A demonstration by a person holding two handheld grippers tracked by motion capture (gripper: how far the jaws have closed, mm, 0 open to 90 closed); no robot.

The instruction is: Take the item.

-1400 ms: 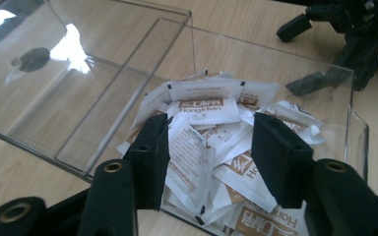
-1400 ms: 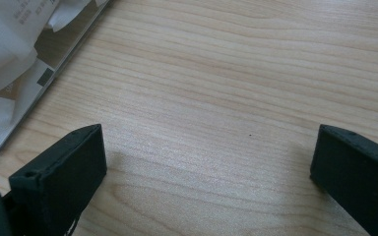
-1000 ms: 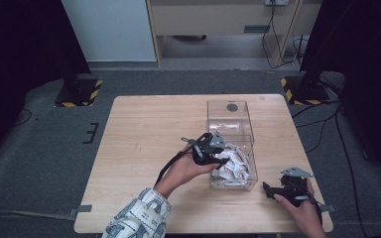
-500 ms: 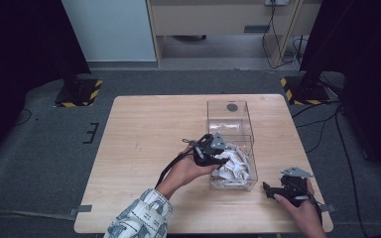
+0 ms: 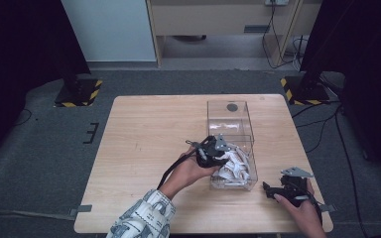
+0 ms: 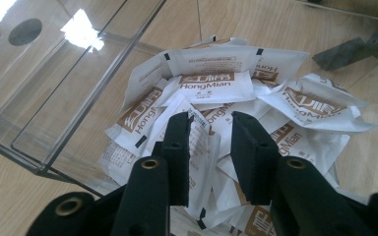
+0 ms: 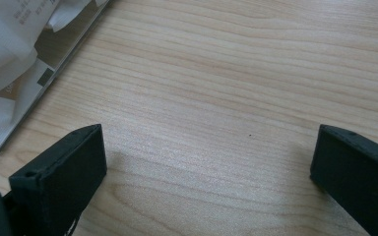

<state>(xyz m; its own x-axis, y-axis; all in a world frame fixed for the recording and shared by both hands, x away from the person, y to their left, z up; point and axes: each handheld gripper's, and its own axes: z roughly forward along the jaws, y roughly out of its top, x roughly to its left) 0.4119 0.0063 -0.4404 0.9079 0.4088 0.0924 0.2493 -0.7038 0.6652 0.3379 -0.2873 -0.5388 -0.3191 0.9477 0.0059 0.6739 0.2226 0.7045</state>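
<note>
A clear plastic box [image 5: 230,115] stands on the wooden table [image 5: 149,144], right of centre. Its near half holds a heap of white packets [image 5: 235,166] printed "HongMian" in brown [image 6: 211,83]. My left gripper [image 5: 217,148] reaches into the box from the left, over the heap. In the left gripper view its jaws stand close together, with one white packet [image 6: 204,147] pinched upright between them. My right gripper [image 5: 270,188] rests low at the table's near right corner, apart from the box. Its jaws are wide open over bare wood [image 7: 211,113].
The box's far half [image 6: 39,64] has a dark round spot on its floor. A corner of the box [image 7: 24,73] lies up and to the left in the right gripper view. Black stands with yellow-striped feet [image 5: 79,94] flank the table on the floor.
My left gripper has shifted slightly over the packets in the box. The right gripper has not moved.
</note>
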